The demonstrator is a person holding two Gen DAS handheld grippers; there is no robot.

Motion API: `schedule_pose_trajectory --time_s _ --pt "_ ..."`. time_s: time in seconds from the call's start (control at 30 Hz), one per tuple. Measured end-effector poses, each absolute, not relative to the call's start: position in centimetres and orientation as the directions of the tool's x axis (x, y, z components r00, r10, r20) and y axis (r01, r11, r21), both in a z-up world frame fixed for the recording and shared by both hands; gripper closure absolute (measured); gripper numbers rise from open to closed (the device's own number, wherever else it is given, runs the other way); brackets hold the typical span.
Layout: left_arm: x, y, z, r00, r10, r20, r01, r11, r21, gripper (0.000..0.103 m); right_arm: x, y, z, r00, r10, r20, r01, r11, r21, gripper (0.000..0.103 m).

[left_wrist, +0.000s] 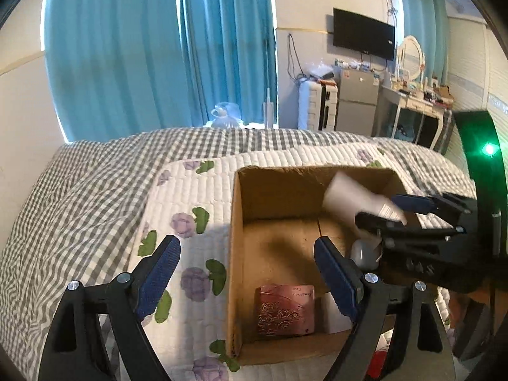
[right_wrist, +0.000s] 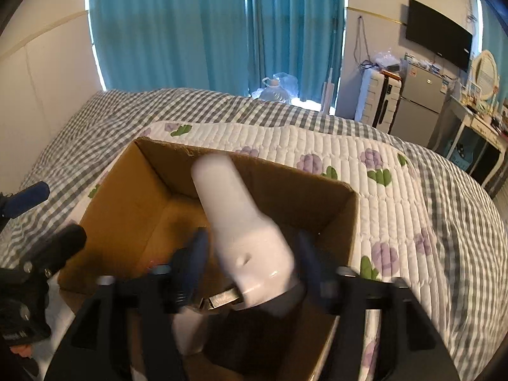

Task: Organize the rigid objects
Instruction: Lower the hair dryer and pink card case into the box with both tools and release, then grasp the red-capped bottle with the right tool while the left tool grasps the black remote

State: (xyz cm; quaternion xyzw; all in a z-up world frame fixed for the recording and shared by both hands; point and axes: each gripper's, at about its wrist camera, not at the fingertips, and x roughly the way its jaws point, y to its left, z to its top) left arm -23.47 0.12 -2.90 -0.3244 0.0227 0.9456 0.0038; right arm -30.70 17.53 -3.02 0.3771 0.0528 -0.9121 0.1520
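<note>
An open cardboard box [left_wrist: 236, 241] [right_wrist: 133, 184] sits on the bed. A white bottle [right_wrist: 241, 222] [left_wrist: 352, 195] lies between the fingers of my right gripper [right_wrist: 250, 266], over the box's right side, cap pointing away. The right fingers are blurred and a gap shows on each side of the bottle, so the grip is unclear. My left gripper [left_wrist: 247, 263] is open and empty, straddling the box's left wall. Inside the box lie a pink rose-embossed box [left_wrist: 285, 309], a grey rounded object [left_wrist: 363, 252] and a white item [left_wrist: 333, 314].
The bed has a floral quilted pad [left_wrist: 190, 197] [right_wrist: 397, 197] over a grey checked cover [left_wrist: 63, 197]. Beyond are blue curtains [left_wrist: 158, 47], a suitcase, a small fridge [left_wrist: 357, 101], a wall TV and a cluttered vanity [left_wrist: 419, 101].
</note>
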Motion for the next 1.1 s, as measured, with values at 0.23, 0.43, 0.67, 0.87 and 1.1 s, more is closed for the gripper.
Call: schedule_pose_trajectory --time_s 0.23,0.43,0.67,0.87,1.1 --pt "-19.0 -1.0 -1.6 -0.827 -0.019 -0.562 0.005 -1.0 0.027 0.001 -24.5 19.6 0.5 -0.748 -0.153 -0.646 0.249 -0.967 -0.06 0.007" --pt "-15.1 -2.1 -2.6 -0.795 -0.017 -0.607 0.025 -1.0 -0.005 0.001 -18.0 21.1 1.0 -0.75 -0.095 -0.654 0.209 -0.973 -0.098 0.001" --pt "-13.0 -2.0 -6.5 -0.757 -0.024 -0.653 0.039 -0.999 -0.009 0.001 -13.6 20.2 -4.9 -0.672 -0.081 -0.736 0.233 -0.967 -0.106 0.001" --pt "-13.2 -2.6 -11.6 -0.684 -0.084 -0.724 0.083 -0.996 0.037 0.001 -13.7 17.5 -11.1 -0.58 0.02 -0.814 0.337 -0.904 -0.263 0.001" --pt "-13.0 -2.2 -12.4 -0.676 -0.091 -0.731 0.066 -0.996 0.063 0.001 -16.0 16.6 -13.3 -0.577 0.056 -0.815 0.351 -0.884 -0.309 0.009"
